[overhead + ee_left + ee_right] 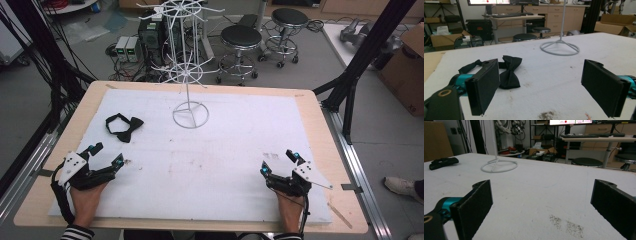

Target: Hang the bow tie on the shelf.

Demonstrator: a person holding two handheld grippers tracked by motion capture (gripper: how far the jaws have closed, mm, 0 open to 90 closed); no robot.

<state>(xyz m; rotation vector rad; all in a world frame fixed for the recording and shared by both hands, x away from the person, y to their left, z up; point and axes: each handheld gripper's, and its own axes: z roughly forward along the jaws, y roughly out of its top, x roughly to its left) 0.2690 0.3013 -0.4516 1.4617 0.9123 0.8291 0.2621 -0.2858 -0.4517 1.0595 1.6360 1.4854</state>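
Note:
A black bow tie (124,126) with its strap lies on the white mat at the left, a short way beyond my left gripper (106,154). In the left gripper view the bow tie (509,71) rests just past the left jaw, and the jaws stand wide apart with nothing between them. My right gripper (280,162) rests low near the mat's front right, open and empty. From the right gripper view the bow tie (443,162) lies far off at the left. A white wire rack (189,75) stands at the back centre on a ring base (560,47).
The white mat (210,165) covers a wooden table (40,195). Black frame posts stand at both sides. Stools (241,47) and floor equipment sit behind the table. Faint dirt marks (566,225) stain the mat by the right gripper.

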